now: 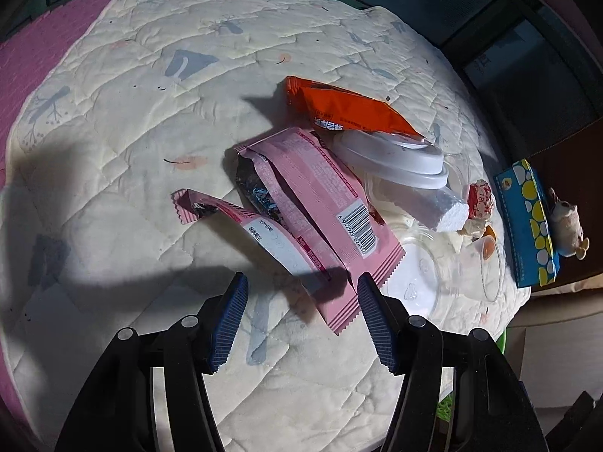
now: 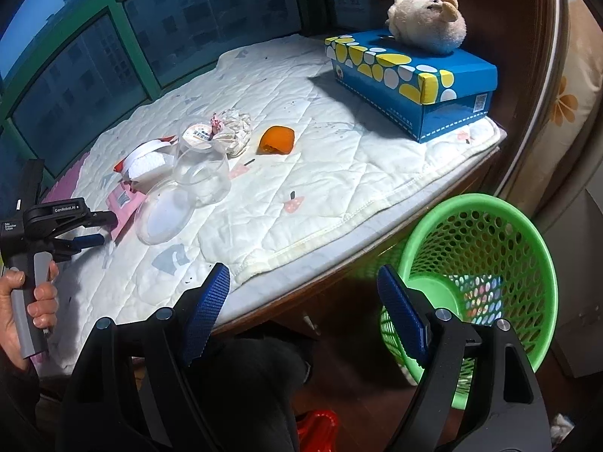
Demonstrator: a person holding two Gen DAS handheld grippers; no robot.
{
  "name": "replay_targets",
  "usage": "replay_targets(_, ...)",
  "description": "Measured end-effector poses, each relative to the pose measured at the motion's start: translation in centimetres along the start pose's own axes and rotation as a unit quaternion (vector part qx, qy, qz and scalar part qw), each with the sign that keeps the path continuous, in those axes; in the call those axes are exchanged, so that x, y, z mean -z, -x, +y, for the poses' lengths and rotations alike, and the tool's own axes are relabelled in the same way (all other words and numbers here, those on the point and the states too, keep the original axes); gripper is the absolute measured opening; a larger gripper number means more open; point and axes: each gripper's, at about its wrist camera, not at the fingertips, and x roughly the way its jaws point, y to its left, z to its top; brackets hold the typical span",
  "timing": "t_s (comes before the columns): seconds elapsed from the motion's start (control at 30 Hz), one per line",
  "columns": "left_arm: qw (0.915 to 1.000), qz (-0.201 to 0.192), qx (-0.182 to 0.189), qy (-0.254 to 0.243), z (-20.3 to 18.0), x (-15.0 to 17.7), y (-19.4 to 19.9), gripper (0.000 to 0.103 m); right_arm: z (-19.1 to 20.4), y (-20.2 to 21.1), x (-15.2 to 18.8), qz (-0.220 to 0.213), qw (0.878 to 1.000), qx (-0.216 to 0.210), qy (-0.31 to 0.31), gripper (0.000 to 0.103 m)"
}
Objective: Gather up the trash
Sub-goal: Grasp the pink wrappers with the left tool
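Trash lies in a heap on the quilted white mat. In the left wrist view a pink wrapper is nearest, with an orange wrapper, a white lid, a foam piece and a clear cup beyond it. My left gripper is open just above the pink wrapper's near corner, pads apart from it. My right gripper is open and empty off the mat's front edge, left of the green basket. The left gripper shows at the left, held by a hand.
An orange peel and crumpled paper lie mid-mat beside a clear lid. A blue tissue box with a plush toy on it stands at the back right. Windows line the far side.
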Motion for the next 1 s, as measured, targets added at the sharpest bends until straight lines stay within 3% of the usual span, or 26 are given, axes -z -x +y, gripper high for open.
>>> replay_targets(0.33, 0.9998, 0.002, 0.009, 0.019, -0.6, -1.1, -1.0, 0.058, 1.1, -2.0, -1.8, 0.006, 1.0, -0.009, 0.01, 0.08)
replay_targets(0.73, 0.9985, 0.004, 0.042, 0.035, 0.0, -0.6, -0.7, 0.007, 2.5, -3.7, -4.6, -0.002, 0.999, -0.02, 0.025, 0.08)
replay_targets(1.0, 0.9991, -0.021, 0.037, 0.009, 0.1, -0.1, 1.8, 0.001, 3.0, -4.8, -5.9, -0.004, 0.999, -0.023, 0.034, 0.08)
